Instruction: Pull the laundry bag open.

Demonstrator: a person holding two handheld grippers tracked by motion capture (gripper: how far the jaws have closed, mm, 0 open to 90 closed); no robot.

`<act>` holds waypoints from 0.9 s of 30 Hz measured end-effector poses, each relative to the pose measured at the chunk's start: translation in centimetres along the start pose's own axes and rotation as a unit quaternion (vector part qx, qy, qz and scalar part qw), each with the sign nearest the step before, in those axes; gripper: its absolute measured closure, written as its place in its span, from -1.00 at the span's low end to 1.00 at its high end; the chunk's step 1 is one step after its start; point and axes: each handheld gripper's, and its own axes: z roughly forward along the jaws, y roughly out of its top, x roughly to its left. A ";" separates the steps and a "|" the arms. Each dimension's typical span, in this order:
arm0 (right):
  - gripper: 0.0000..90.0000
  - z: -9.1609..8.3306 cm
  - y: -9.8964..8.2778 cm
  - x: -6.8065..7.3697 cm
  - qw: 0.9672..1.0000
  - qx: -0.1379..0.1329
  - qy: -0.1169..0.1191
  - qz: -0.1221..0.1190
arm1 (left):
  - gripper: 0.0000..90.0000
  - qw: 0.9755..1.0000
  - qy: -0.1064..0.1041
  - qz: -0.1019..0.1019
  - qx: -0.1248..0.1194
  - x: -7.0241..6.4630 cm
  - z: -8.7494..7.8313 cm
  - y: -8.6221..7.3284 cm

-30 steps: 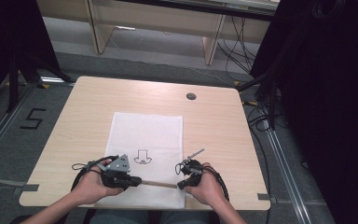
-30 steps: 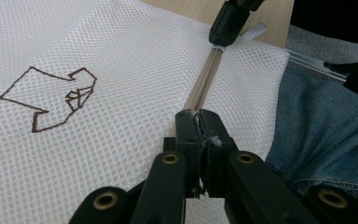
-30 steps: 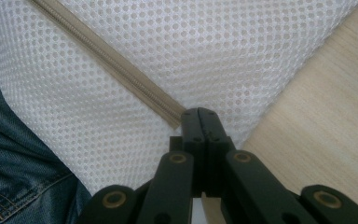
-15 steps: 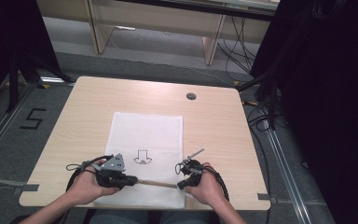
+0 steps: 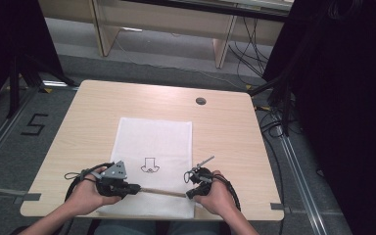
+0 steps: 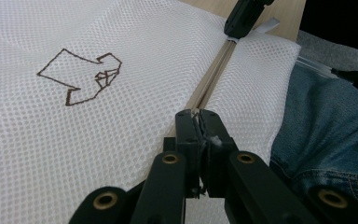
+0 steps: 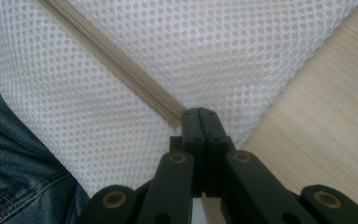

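Note:
A white mesh bag (image 5: 154,142) with a brown printed emblem (image 5: 150,165) lies flat on the wooden table (image 5: 225,132). A beige zipper (image 5: 161,191) runs across the bag near the table's front edge. My left gripper (image 5: 136,188) is shut on the zipper's left part; in the left gripper view its jaws (image 6: 198,115) pinch a small white piece on the zipper (image 6: 214,74). My right gripper (image 5: 190,194) is shut on the zipper's right end, where its tips (image 7: 199,112) meet the zipper (image 7: 116,60) at the bag's corner.
A round cable hole (image 5: 200,101) sits at the table's far right. The bag's near edge hangs over the person's jeans (image 6: 326,130). Bare wood (image 7: 317,130) lies right of the bag. Cables and dark curtains stand beyond the table's right side.
My left gripper has shifted a little to the left along the zipper. The right gripper has stayed where it was.

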 end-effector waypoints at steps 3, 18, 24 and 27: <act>1.00 0.0 0.0 0.0 1.000 -0.003 -0.004 -0.003 | 0.94 1.000 0.000 -0.003 -0.004 -0.1 -0.1 -0.1; 1.00 0.0 0.0 0.0 1.000 -0.002 -0.004 -0.002 | 0.94 1.000 0.005 -0.009 -0.010 0.4 -1.0 -0.7; 1.00 0.0 0.0 0.0 1.000 -0.001 -0.002 0.001 | 0.94 1.000 0.014 -0.017 -0.007 0.7 -1.4 -1.1; 1.00 0.1 0.0 -0.1 1.000 -0.005 -0.004 -0.010 | 0.94 1.000 0.014 -0.024 -0.011 0.8 -1.5 -1.3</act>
